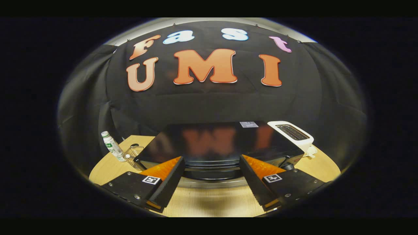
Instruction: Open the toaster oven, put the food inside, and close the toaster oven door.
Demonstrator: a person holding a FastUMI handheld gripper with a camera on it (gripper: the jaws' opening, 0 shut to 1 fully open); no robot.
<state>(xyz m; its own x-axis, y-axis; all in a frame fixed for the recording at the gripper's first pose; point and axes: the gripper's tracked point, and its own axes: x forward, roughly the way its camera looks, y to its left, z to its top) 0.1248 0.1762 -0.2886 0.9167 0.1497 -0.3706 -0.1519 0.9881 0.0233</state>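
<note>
I have the gripper [211, 176] hanging above the front edge of the wooden table [104, 169], its two fingers spread wide and holding nothing. Between and just beyond them sits the toaster oven [215, 140], a dark glossy box across the middle of the table. From this high angle I mostly see its shiny top; the front face with the handle bar [212, 182] lies just ahead of the fingertips, and as far as I can tell the door is shut.

So I judge the task barely begun: the door is not yet opened, nothing has gone inside, and closing comes last. I cannot pick out the food from here. Near the table's left edge stands a small white bottle [112, 147] with a wire basket [134, 153] just beside it; whether the basket holds anything is too small to tell. At the oven's right rear corner sits a white pop-up toaster [292, 133].

My next move, I reckon, is down onto that handle.
</note>
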